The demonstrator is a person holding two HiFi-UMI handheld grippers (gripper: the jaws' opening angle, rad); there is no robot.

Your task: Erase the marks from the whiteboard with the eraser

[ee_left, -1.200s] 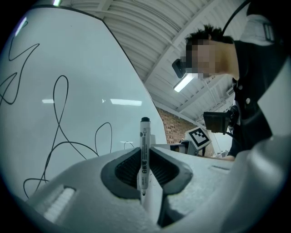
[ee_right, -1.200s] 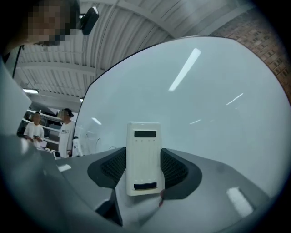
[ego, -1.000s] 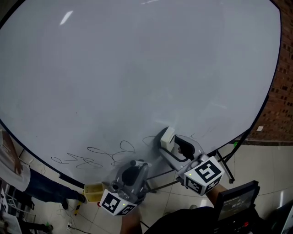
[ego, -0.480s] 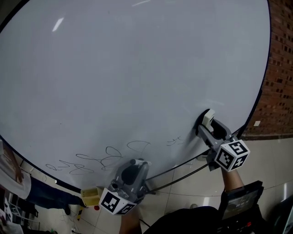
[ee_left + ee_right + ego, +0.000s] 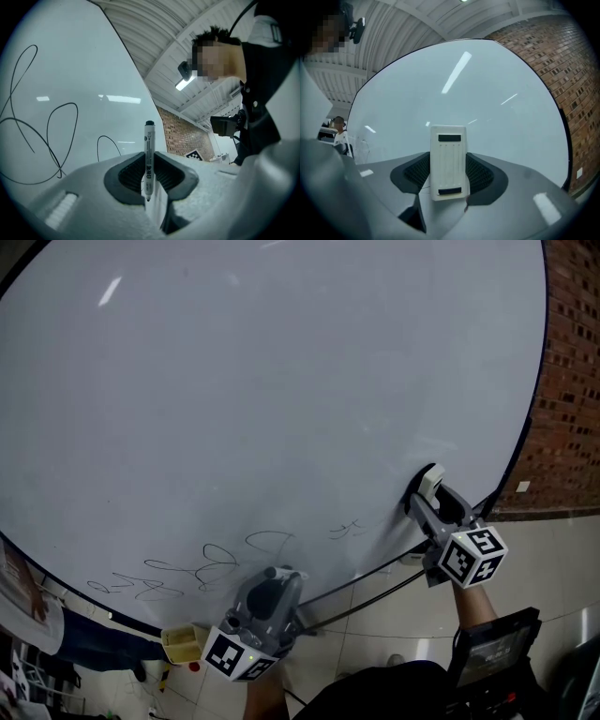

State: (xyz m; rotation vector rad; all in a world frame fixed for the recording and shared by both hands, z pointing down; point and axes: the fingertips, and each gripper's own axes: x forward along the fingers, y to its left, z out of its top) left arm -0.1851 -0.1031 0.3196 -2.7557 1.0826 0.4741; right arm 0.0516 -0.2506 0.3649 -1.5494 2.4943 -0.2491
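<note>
1. The whiteboard (image 5: 281, 381) spreads open above and left of the eraser (image 5: 429, 476) held by the right gripper (image 5: 427, 487).
2. A brick wall (image 5: 570, 381) rises just past the board's right edge.
3. Scribbles (image 5: 206, 563) lie lower left, above the left gripper (image 5: 277, 576) clamping a marker (image 5: 149, 154).
4. Tiled floor (image 5: 553, 559) lies open below the board.

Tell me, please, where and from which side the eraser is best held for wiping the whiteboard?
Grip it across its two long, parallel sides, coming from the end away from the whiteboard. The eraser is a slim rectangular block, so those flat sides seat squarely between the pads; the right hand-held gripper holds it just so now.
</note>
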